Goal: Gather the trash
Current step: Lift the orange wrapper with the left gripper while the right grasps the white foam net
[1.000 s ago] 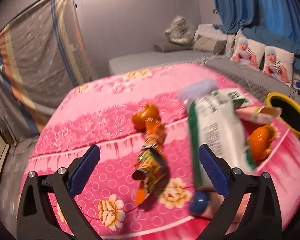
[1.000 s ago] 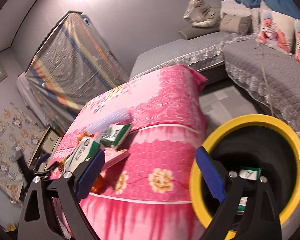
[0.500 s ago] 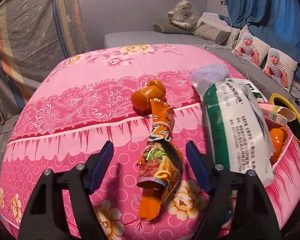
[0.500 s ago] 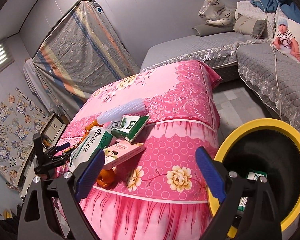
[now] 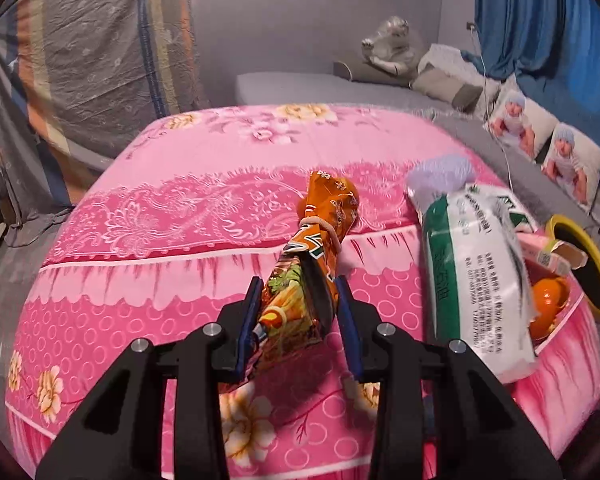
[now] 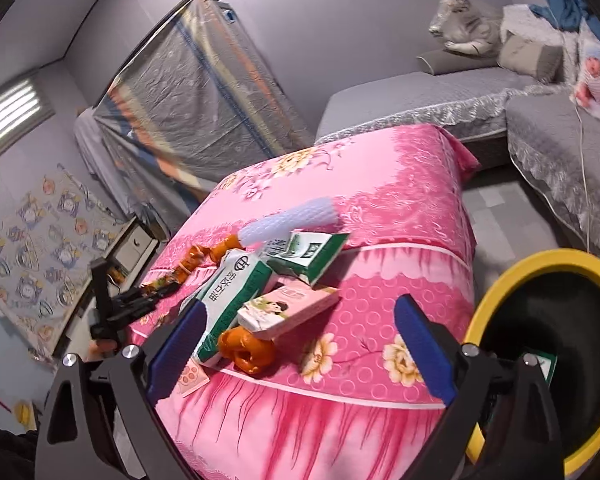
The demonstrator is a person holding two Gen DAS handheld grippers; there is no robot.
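My left gripper (image 5: 298, 320) is shut on the near end of an orange snack bag (image 5: 312, 264) tied with a rubber band, lying on the pink bedspread (image 5: 180, 220). A white and green packet (image 5: 476, 280), a pink carton (image 5: 548, 254), orange peel (image 5: 548, 300) and a white foam sleeve (image 5: 440, 172) lie to its right. My right gripper (image 6: 300, 344) is open and empty, above the bed's edge. It sees the packet (image 6: 236, 296), a green carton (image 6: 308, 256), the pink carton (image 6: 288, 310), orange peel (image 6: 248, 350) and the left gripper (image 6: 136, 304) on the snack bag (image 6: 168, 280). The yellow-rimmed bin (image 6: 540, 360) stands at the right.
A grey sofa (image 6: 420, 96) with cushions and a plush tiger (image 6: 464, 24) runs behind the bed. A plastic-covered rack (image 6: 196, 88) stands at the back left. A small pink card (image 6: 192, 376) hangs at the bed's edge. The bin also shows in the left view (image 5: 596, 264).
My left gripper moved forward and closed on the orange snack bag. My right gripper swung left, away from the bin and toward the trash on the bed, staying open.
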